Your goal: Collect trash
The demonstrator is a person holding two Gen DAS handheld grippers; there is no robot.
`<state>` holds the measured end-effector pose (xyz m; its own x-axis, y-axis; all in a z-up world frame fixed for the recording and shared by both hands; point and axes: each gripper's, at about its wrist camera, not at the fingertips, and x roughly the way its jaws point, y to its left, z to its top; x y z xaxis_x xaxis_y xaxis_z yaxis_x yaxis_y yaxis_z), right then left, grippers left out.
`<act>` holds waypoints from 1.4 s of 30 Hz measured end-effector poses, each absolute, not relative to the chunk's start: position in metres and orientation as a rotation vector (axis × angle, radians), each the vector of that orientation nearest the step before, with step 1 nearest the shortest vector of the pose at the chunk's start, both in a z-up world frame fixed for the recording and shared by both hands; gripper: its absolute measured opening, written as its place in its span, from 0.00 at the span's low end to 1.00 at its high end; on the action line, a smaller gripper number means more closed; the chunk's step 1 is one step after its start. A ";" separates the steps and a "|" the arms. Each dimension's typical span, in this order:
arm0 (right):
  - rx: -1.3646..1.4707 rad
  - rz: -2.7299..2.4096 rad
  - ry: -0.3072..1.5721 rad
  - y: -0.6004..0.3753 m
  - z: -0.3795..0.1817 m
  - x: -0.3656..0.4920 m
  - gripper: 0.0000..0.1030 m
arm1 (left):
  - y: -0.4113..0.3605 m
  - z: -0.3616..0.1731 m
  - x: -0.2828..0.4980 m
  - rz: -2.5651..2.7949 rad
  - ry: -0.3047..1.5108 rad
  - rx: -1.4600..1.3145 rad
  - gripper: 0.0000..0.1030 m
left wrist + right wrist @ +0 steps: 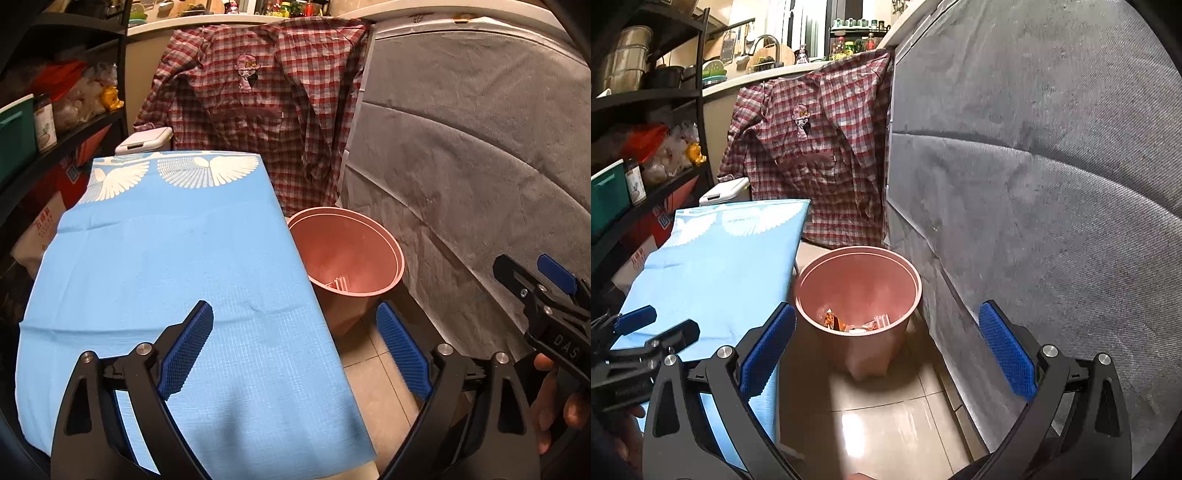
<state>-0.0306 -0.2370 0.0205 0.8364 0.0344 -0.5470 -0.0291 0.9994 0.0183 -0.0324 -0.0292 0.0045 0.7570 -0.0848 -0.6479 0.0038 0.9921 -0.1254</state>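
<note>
The pink bin [857,295] stands on the tiled floor [886,413], at about twelve o'clock from the right gripper [886,350], between the blue-covered worktop [713,266] and a grey fabric panel [1034,184]. Wrappers [849,322] lie at its bottom (orange and white scraps). Both the right gripper and the left gripper [295,350] have jaws spread wide, holding nothing. A checked shirt [820,155] hangs behind.
</note>
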 end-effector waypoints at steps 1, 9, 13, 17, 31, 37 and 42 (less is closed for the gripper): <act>0.009 0.032 0.582 -0.237 0.019 -0.030 0.95 | -0.029 0.004 -0.033 -0.049 0.708 -0.112 0.85; -0.003 0.024 0.587 -0.237 0.014 -0.029 0.95 | -0.033 -0.001 -0.029 -0.025 0.708 -0.102 0.85; -0.002 0.020 0.588 -0.237 0.014 -0.029 0.95 | -0.034 0.000 -0.028 -0.021 0.706 -0.098 0.85; -0.010 0.019 0.591 -0.237 0.013 -0.028 0.95 | -0.035 0.000 -0.028 -0.019 0.702 -0.095 0.85; -0.013 0.020 0.588 -0.237 0.013 -0.026 0.95 | -0.033 0.003 -0.029 -0.016 0.695 -0.103 0.85; -0.013 0.020 0.588 -0.238 0.013 -0.026 0.95 | -0.033 0.004 -0.029 -0.016 0.696 -0.101 0.85; -0.013 0.021 0.588 -0.238 0.014 -0.025 0.95 | -0.034 0.003 -0.028 -0.014 0.695 -0.103 0.85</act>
<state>-0.0254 -0.2383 0.0138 0.8320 0.0158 -0.5545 -0.0230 0.9997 -0.0060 -0.0284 -0.0345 0.0034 0.7681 -0.0473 -0.6386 -0.0216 0.9948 -0.0996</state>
